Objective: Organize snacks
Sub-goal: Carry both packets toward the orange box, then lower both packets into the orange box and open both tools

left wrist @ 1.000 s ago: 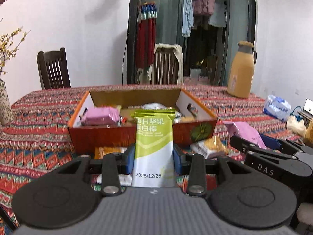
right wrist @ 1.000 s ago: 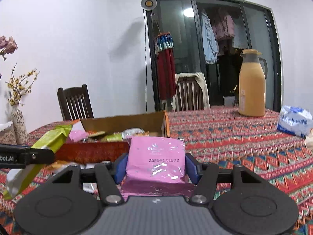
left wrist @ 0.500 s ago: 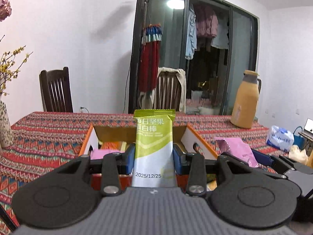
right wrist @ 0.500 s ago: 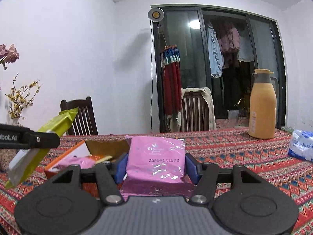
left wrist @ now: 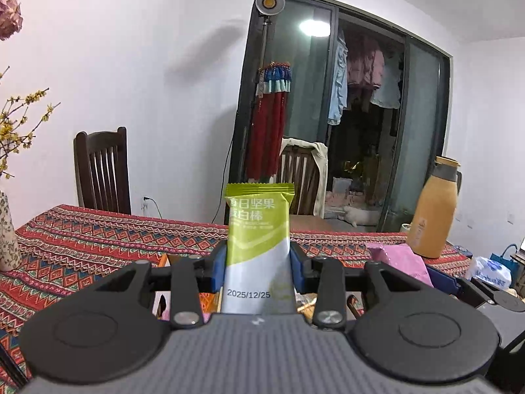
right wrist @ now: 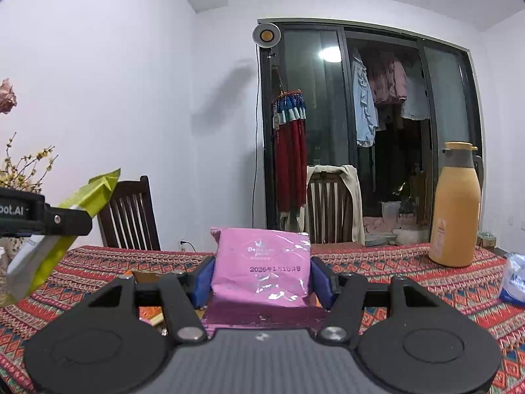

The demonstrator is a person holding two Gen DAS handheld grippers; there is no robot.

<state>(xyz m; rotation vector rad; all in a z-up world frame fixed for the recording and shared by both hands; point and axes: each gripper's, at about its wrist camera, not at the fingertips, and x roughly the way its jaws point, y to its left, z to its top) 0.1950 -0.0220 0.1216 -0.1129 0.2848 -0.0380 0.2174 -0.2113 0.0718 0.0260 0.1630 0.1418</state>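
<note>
My left gripper (left wrist: 257, 267) is shut on a green and white snack bar (left wrist: 257, 233) that stands upright between the blue pads, lifted above the table. My right gripper (right wrist: 261, 277) is shut on a pink snack packet (right wrist: 262, 262), also held up. In the right wrist view the left gripper (right wrist: 49, 220) shows at the far left with the green bar (right wrist: 65, 210) tilted in it. In the left wrist view the pink packet (left wrist: 402, 259) shows at the right. Only slivers of the orange snack box (left wrist: 162, 262) show behind the left gripper's body.
A patterned red tablecloth (right wrist: 410, 272) covers the table. A tan thermos jug (right wrist: 456, 207) stands at the back right, a white and blue plastic bag (right wrist: 513, 282) at the right edge. A flower vase (left wrist: 8, 239) is at the left. Wooden chairs (left wrist: 101, 170) stand behind the table.
Both grippers have risen and tipped up with their snacks. The orange box has dropped from the middle of both views to below the gripper bodies.
</note>
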